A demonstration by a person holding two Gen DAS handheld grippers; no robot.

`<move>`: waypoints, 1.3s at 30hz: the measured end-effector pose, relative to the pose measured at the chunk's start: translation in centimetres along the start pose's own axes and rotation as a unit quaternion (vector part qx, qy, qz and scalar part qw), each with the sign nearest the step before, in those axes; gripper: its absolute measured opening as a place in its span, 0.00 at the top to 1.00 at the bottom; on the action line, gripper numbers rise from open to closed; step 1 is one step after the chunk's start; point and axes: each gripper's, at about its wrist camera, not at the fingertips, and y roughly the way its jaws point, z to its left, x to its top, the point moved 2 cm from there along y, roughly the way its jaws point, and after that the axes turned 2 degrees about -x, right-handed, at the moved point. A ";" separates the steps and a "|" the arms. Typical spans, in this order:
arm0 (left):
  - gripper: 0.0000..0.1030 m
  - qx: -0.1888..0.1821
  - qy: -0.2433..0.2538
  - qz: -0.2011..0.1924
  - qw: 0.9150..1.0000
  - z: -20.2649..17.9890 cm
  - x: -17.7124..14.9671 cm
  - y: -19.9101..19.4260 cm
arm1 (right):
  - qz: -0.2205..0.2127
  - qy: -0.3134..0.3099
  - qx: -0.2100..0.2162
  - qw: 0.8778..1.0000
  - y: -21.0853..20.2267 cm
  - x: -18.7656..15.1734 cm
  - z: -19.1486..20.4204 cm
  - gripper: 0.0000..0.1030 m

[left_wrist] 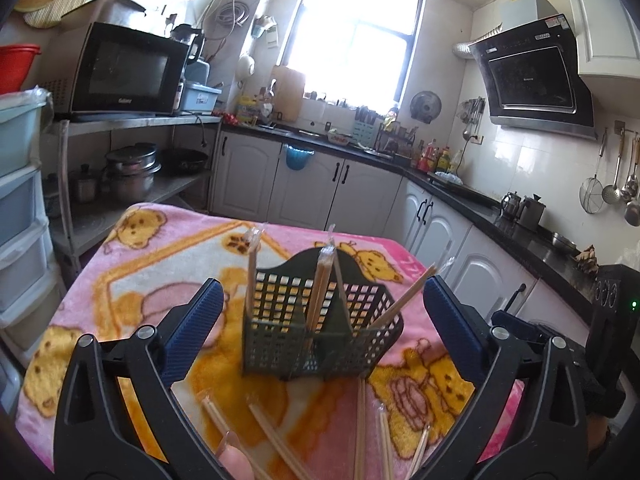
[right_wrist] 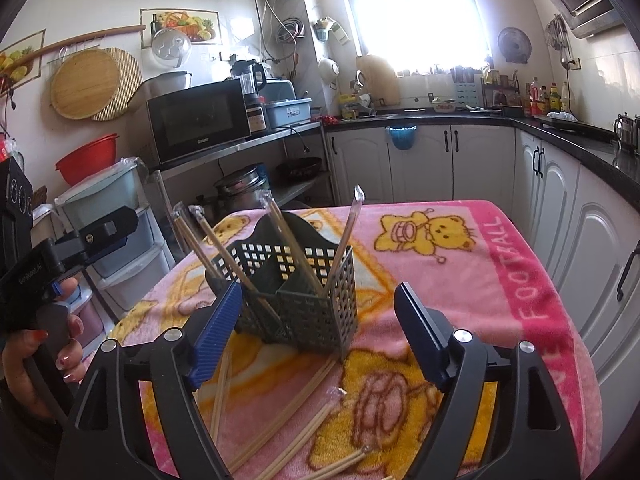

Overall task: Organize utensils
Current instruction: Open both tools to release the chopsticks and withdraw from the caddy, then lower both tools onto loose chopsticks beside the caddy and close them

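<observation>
Kitchen cabinets and a bright window back a table under a pink bear-print blanket (left_wrist: 132, 264). At its centre stands a dark perforated utensil caddy (left_wrist: 320, 332) holding wrapped chopsticks (left_wrist: 324, 280) upright. Loose chopsticks (right_wrist: 280, 412) lie at six o'clock of it. Both the left gripper (left_wrist: 322, 336) and the right gripper (right_wrist: 316, 332) have their jaws wide apart, gripping nothing.

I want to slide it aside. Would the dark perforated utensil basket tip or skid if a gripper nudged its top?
The basket looks light: thin perforated plastic holding only a few wrapped chopsticks. It is tall for its base, so a high push would probably tip it. The fuzzy pink blanket beneath likely grips, favouring tipping over sliding.
</observation>
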 end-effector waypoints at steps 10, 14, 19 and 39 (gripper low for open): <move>0.10 0.016 -0.020 0.025 0.999 2.0 -2.4 -0.4 | 0.020 -0.005 0.007 1.000 0.0 -1.2 0.5 0.26; 0.10 0.023 -0.029 0.044 0.998 3.1 -3.7 -0.1 | 0.034 -0.003 0.010 0.999 0.3 -1.9 0.5 0.26; 0.10 0.034 -0.041 0.069 0.996 4.4 -5.5 0.4 | 0.063 -0.002 0.017 0.998 1.0 -3.3 0.5 0.26; 0.19 0.063 -0.080 0.170 0.980 8.3 -11.6 2.7 | 0.131 -0.012 0.030 0.991 3.3 -6.8 1.8 0.33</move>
